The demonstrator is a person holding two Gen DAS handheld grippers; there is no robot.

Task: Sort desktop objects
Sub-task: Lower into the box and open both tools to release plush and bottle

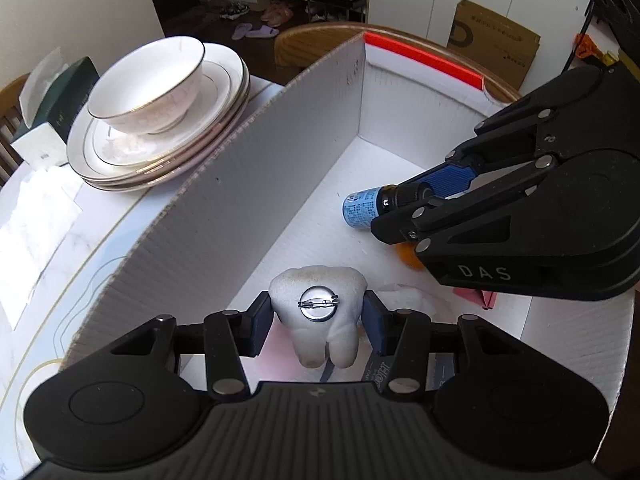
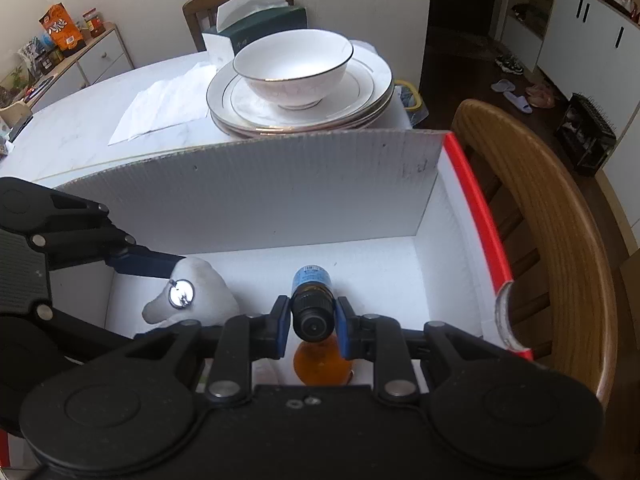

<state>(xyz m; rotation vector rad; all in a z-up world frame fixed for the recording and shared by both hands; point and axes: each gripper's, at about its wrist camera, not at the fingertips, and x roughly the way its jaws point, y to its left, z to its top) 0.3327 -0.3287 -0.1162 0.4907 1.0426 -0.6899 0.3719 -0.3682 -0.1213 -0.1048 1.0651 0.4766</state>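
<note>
My left gripper (image 1: pixel 318 318) is shut on a white tooth-shaped plush (image 1: pixel 320 312) with a metal pin badge on its back, held inside the white cardboard box (image 1: pixel 248 184). My right gripper (image 2: pixel 311 320) is shut on a small bottle (image 2: pixel 311 292) with a blue label and black cap, held low inside the same box (image 2: pixel 280 184). In the left wrist view the bottle (image 1: pixel 362 208) pokes out of the right gripper (image 1: pixel 412 206). In the right wrist view the plush (image 2: pixel 208 292) sits in the left gripper (image 2: pixel 176 276).
An orange round object (image 2: pixel 320 366) lies on the box floor under the right gripper. A pink folded paper (image 1: pixel 486 298) lies in the box. Stacked plates with a bowl (image 2: pixel 296 68) stand beside the box. A wooden chair (image 2: pixel 560 240) stands beyond it. A tissue box (image 2: pixel 260 20) sits behind the plates.
</note>
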